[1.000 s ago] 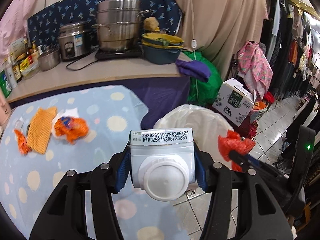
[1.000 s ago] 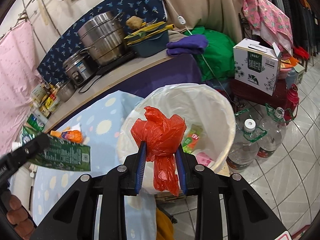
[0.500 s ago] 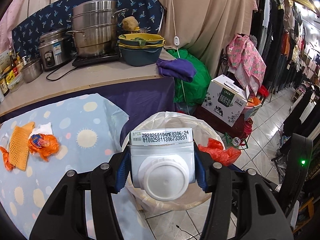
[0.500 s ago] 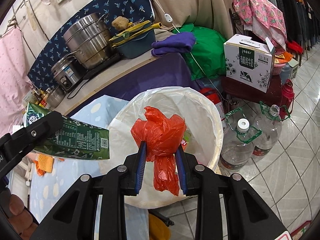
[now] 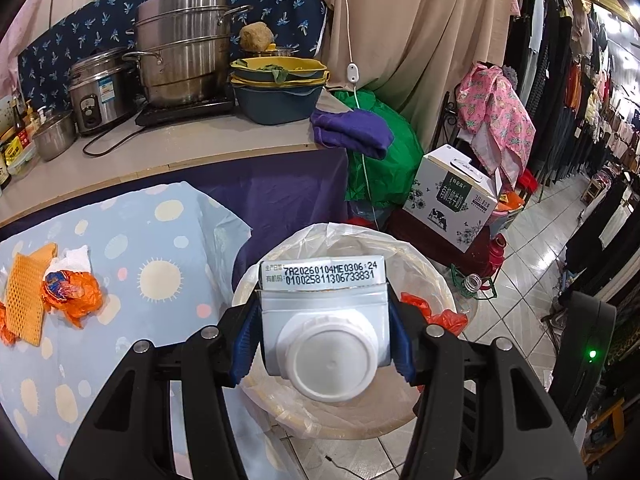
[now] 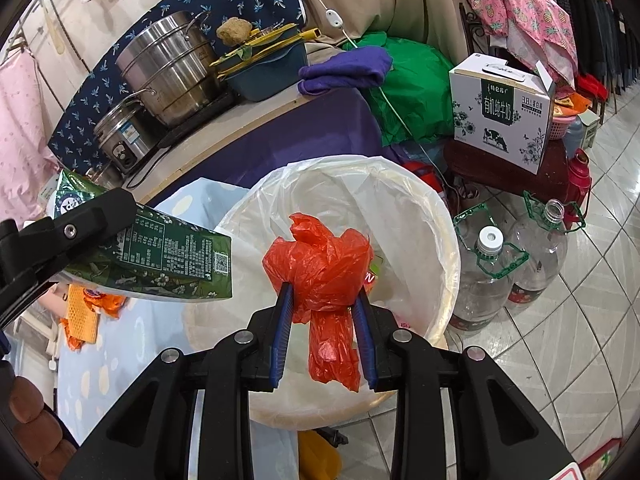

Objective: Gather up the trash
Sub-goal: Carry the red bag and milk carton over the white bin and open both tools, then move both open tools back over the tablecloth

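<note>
My left gripper (image 5: 324,320) is shut on a green milk carton (image 5: 320,280), its white cap facing the camera; the carton (image 6: 168,256) hangs at the left rim of the bin. The bin (image 6: 444,224), lined with a white bag, stands on the floor beside the table. My right gripper (image 6: 324,304) hovers over the bin's opening with a crumpled red plastic bag (image 6: 320,264) between its blue pads. Its jaws are opening, and the pads still touch the bag. An orange wrapper (image 5: 72,292), a yellow mesh (image 5: 26,292) and a white tissue (image 5: 72,258) lie on the table.
The table has a blue dotted cloth (image 5: 160,240). Behind it a counter carries steel pots (image 5: 180,48), a blue basin (image 5: 280,100) and a purple cloth (image 5: 352,132). A milk box (image 6: 500,108) and two large water bottles (image 6: 488,276) stand right of the bin.
Both grippers have come closer over the bin, which now fills more of each view. The carton has reached the bin's rim. The right jaws have widened slightly around the red bag.
</note>
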The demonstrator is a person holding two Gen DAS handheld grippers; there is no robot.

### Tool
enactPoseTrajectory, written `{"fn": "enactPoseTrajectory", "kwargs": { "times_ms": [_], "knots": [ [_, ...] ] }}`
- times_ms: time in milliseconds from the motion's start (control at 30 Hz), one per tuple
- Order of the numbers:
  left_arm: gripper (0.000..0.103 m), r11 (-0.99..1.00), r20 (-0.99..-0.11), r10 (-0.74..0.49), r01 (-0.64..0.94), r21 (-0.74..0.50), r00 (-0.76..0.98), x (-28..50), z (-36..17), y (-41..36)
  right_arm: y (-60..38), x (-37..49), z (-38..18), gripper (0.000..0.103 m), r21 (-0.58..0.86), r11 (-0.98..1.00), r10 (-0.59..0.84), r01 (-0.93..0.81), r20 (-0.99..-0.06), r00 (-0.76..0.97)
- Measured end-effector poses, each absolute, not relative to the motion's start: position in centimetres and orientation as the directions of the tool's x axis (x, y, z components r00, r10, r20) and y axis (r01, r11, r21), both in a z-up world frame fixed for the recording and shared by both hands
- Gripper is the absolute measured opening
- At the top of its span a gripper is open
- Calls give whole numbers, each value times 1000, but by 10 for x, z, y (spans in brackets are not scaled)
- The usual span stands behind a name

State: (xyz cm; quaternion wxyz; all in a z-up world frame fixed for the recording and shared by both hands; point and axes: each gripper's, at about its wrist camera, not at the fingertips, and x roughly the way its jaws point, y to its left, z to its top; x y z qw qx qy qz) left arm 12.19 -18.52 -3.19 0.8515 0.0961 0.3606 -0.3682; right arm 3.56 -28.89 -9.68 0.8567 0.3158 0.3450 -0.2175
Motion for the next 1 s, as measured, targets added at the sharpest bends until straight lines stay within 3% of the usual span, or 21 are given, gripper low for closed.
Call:
{"fn": "enactPoseTrajectory", "kwargs": {
  "times_ms": [133, 233, 300, 433, 1000],
  "knots": [
    [53, 707, -692, -576, 691, -154, 435, 130, -36, -185, -291, 38, -98, 32, 389, 700, -167, 599, -727, 667],
    [54, 706, -690, -595, 679, -202, 413, 138, -38, -182, -292, 38, -97, 42, 390, 692, -180, 607, -722, 668],
    [66, 715, -681, -591, 672, -193, 432, 139, -36, -179, -293, 36, -95, 49, 393, 686, -191, 613, -715, 672],
    [75, 726, -667, -585, 665, -176, 462, 139, -30, -173, -292, 36, -89, 49, 395, 688, -197, 609, -706, 680],
    [77, 811, -648, -485, 580, -81, 587, 146, -19, -137, -271, 37, -64, 55, 386, 724, -203, 572, -672, 712]
  ]
}}
